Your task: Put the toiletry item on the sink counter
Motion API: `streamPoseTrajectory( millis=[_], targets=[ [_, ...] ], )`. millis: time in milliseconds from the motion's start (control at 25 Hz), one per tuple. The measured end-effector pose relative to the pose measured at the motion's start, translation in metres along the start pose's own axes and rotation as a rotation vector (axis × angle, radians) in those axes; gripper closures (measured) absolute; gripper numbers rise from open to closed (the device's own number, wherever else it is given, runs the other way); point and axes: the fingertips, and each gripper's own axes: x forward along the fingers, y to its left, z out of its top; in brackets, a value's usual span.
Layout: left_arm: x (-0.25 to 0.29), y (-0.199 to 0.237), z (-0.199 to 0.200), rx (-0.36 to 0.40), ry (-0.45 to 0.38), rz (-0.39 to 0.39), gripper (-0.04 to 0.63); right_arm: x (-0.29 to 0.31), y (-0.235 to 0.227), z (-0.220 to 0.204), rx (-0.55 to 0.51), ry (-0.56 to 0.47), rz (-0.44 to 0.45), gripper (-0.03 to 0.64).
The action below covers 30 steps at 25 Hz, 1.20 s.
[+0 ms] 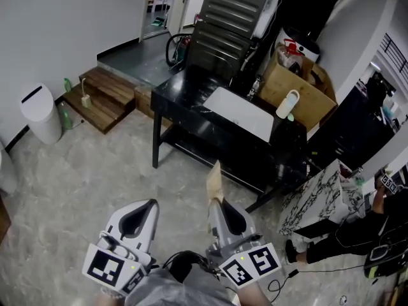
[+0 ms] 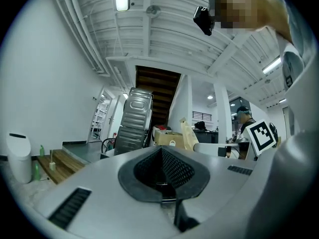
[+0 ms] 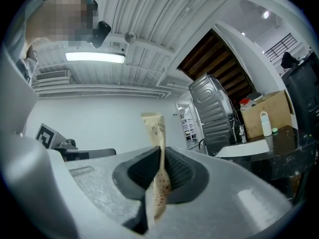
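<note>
A person is standing on a pale marbled floor, looking down at two handheld grippers. The right gripper (image 1: 217, 201) is clenching a flat beige toiletry tube (image 1: 214, 178). The tube is pinched by its lower part between the pads and is sticking out beyond the jaws with its printed end free. The left gripper (image 1: 148, 204) is carrying nothing, and its jaws are pressing together on themselves.

The black sink counter (image 1: 182, 94), with its white basin (image 1: 239, 112), is lying ahead of the person. It is well apart from both grippers, with open floor between. A white bottle (image 1: 287, 103) is standing at the counter's far end, just beside a cardboard box (image 1: 305, 89).

Judging from this, the pick-up is already done and the tube is being carried. What is remaining is to reach the counter, set the tube down on a bare part of its black top, and let go.
</note>
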Motion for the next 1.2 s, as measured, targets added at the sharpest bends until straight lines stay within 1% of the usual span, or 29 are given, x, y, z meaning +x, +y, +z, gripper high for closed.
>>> streamPoseTrajectory(
  millis=[320, 520, 640, 800, 920, 1200],
  targets=[
    [-0.003, 0.017, -0.004, -0.009, -0.003, 0.040, 0.591, 0.017, -0.004, -0.005, -0.022, 0.018, 0.002, 0.591],
    [0.003, 0.032, -0.002, -0.013, -0.002, 0.070, 0.591, 0.035, -0.008, -0.009, -0.022, 0.028, 0.022, 0.591],
    [0.013, 0.037, -0.002, -0.012, -0.001, 0.080, 0.591, 0.048, -0.018, -0.013, -0.007, 0.041, 0.025, 0.591],
    [0.032, 0.048, -0.001, -0.006, -0.007, 0.081, 0.591, 0.067, -0.031, -0.014, 0.002, 0.032, 0.035, 0.591],
    [0.050, 0.056, -0.004, 0.005, 0.011, 0.091, 0.592, 0.083, -0.046, -0.013, 0.013, 0.026, 0.037, 0.591],
    [0.099, 0.078, 0.005, 0.029, 0.016, 0.102, 0.591, 0.127, -0.082, -0.009, 0.038, 0.025, 0.051, 0.591]
  ],
)
